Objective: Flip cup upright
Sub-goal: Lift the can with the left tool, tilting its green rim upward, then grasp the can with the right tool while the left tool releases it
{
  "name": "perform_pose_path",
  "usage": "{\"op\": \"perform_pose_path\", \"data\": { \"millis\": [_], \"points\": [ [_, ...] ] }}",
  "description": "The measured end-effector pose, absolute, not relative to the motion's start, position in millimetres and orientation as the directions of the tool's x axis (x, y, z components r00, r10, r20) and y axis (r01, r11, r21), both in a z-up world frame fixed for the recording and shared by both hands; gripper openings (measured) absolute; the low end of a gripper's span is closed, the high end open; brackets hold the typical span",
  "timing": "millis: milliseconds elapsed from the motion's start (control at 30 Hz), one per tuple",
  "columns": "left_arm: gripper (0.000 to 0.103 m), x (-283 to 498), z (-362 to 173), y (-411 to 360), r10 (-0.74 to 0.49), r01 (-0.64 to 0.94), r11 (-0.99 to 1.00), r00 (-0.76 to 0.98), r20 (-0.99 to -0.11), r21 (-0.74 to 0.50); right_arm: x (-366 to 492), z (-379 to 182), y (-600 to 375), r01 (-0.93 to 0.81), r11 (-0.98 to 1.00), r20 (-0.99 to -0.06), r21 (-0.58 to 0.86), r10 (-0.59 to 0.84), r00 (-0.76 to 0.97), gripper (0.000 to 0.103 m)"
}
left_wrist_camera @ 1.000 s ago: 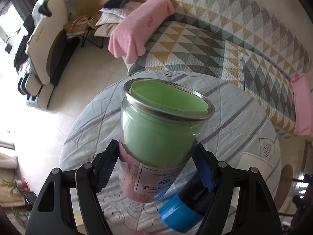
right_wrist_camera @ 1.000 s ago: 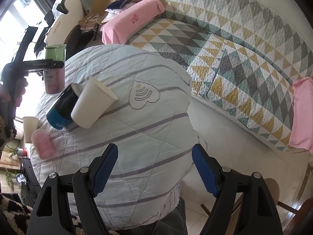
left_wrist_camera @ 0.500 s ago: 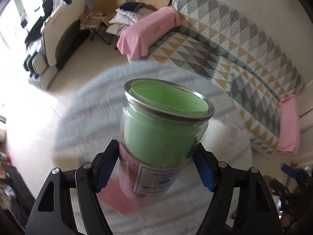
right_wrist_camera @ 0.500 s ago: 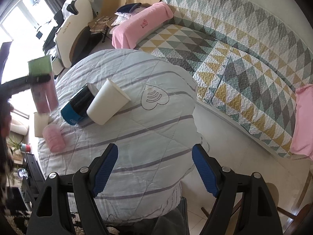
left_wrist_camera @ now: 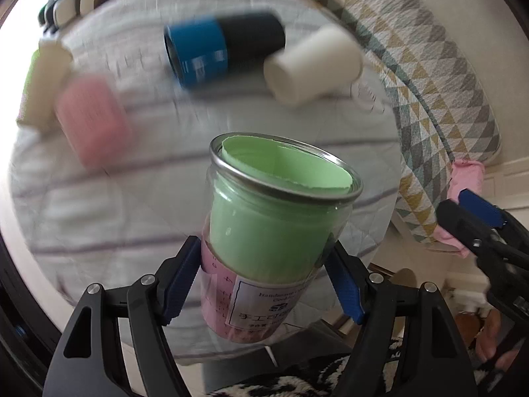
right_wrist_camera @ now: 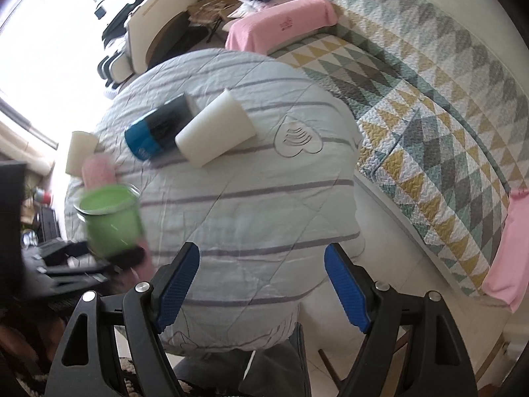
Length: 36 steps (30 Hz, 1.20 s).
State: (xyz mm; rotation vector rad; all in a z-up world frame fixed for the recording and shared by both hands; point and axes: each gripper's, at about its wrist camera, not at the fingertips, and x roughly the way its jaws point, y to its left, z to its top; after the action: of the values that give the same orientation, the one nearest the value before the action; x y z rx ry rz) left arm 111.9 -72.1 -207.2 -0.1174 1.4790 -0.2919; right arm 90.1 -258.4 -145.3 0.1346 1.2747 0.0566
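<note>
The left gripper (left_wrist_camera: 264, 284) clamps its fingers around a clear glass jar lined with green paper (left_wrist_camera: 277, 231), mouth up above the quilt-covered round bench (right_wrist_camera: 264, 198); lower it level before releasing, while the right gripper (right_wrist_camera: 261, 281) gapes empty.

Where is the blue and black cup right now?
The blue and black cup lies on its side on the round table, far left in the right wrist view, touching the white cup.

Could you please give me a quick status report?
Left tongs shut on green-lined glass jar, mouth up, above table. Right tongs open, empty. White paper cup lying sideways beyond.
</note>
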Motion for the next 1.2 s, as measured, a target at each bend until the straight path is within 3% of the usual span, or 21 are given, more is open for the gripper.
{"op": "perform_pose_path", "data": {
  "millis": [200, 367, 433, 767, 967, 1200],
  "points": [
    [0.076, 120, -232, -79, -0.202, 0.088, 0.977, 0.082, -0.976, -0.195, 87, -155, -258, 0.009, 0.993, -0.958, 0.117, 0.111, 0.263, 0.080],
    [0.084, 121, -236, -80, -0.200, 0.086, 0.977, 0.062, -0.978, -0.194, 88, -160, -265, 0.028, 0.993, -0.961, 0.114, 0.103, 0.255, 0.080],
    [0.092, 118, -230, -80, -0.210, 0.094, 0.975, 0.069, -0.975, -0.203, 88, -161, -266, 0.041, 0.991, -0.961, 0.124, 0.109, 0.256, 0.079],
    [0.099, 102, -174, -57, -0.241, 0.151, 0.964, 0.163, -0.957, -0.217, 93, -155, -257, 0.081, 0.965, -0.941, 0.250, 0.222, 0.253, 0.080],
    [0.102, 89, -148, -21, -0.112, 0.139, 0.987, 0.252, -0.961, -0.079, 102, -162, -226, 0.076, 0.952, -0.937, 0.297, 0.275, 0.215, 0.081],
    [0.103, 81, -153, 39, -0.074, 0.049, 0.997, 0.244, -0.967, -0.064, 109, -188, -172, 0.059, 0.940, -0.935, 0.337, 0.327, 0.135, 0.081]
  ]
}}
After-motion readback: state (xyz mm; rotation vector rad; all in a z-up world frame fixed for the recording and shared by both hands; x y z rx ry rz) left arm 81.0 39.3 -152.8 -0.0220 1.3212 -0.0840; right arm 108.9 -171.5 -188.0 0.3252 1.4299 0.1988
